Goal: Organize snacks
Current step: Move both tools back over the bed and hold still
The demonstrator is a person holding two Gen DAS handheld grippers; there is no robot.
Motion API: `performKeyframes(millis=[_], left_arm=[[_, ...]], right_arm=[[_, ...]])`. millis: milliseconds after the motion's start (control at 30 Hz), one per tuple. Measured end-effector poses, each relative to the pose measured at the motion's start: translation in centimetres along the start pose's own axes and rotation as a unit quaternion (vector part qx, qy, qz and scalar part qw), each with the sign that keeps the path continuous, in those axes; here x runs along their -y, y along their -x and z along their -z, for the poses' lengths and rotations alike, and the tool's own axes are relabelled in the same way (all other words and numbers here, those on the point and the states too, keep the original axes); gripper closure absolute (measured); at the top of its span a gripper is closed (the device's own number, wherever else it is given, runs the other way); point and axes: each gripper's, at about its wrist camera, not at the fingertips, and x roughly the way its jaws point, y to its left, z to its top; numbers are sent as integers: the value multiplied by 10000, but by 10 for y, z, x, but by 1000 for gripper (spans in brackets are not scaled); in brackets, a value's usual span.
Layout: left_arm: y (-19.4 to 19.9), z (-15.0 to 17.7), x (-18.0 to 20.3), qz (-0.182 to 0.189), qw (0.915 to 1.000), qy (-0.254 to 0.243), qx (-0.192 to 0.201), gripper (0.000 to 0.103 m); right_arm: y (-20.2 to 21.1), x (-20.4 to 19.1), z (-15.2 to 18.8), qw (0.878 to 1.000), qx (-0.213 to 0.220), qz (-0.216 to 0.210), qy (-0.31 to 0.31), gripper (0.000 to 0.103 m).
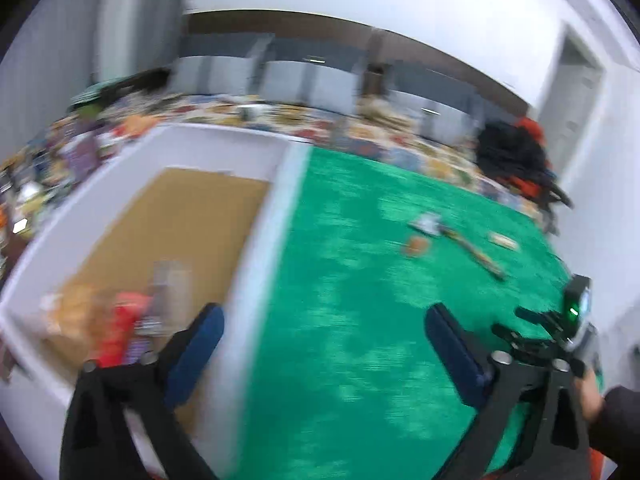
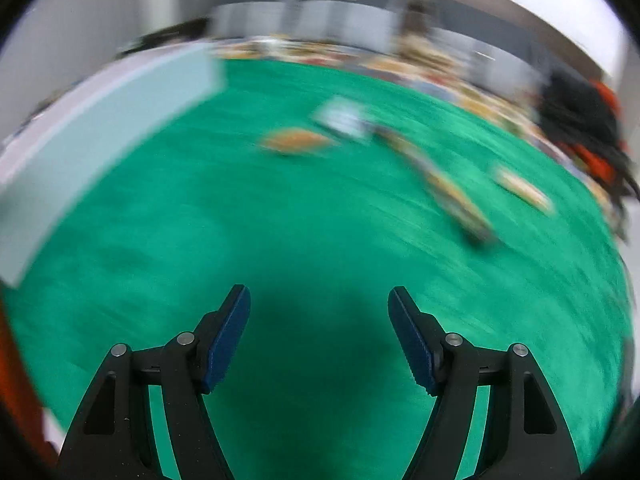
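My left gripper [image 1: 324, 316] is open and empty, its left finger over a white box [image 1: 256, 240] and its right finger over the green cloth [image 1: 360, 320]. Inside the box, on its brown floor, lie blurred snacks, among them a red packet [image 1: 120, 328]. On the cloth farther off lie a white packet [image 1: 426, 224], an orange packet [image 1: 416, 246], a long thin packet [image 1: 476, 256] and a small bar [image 1: 502, 240]. My right gripper [image 2: 319, 300] is open and empty above bare green cloth [image 2: 280, 240]. Ahead of it are the white packet [image 2: 344, 118], orange packet [image 2: 298, 142], long packet [image 2: 440, 184] and bar [image 2: 524, 190].
The box's white wall [image 2: 100, 140] stands left of my right gripper. A black and orange bag [image 1: 516, 160] lies at the cloth's far right edge. A patterned surface [image 1: 380, 132] runs behind the cloth, and a cluttered pile [image 1: 60, 160] lies left of the box. A person's hand [image 1: 592, 396] shows at lower right.
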Motion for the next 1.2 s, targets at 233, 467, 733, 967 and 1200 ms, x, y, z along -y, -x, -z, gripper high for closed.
performKeyframes(millis=[233,467,733,967,1200], left_arm=[[-110,31,102,347,9945,-606,-777,1],[-184,44,139,-86,9906,-1017,-907,1],[-219,44,125,-440,9879,-1158,-934,1],[-223,46,122,-451,9878,-1098,-1007,0],[-224,46,122,-454,9878,-1099,-1007,0]], right_arm=[[8,108,27,9881,-15,816,-1300,28],[5,121,47,9827,-45,853,-1644,27],[-1,123,51,9800,-102,904,-1770,15],[-3,124,51,9795,-113,921,-1790,13],[-3,124,51,9794,-113,914,-1795,13]])
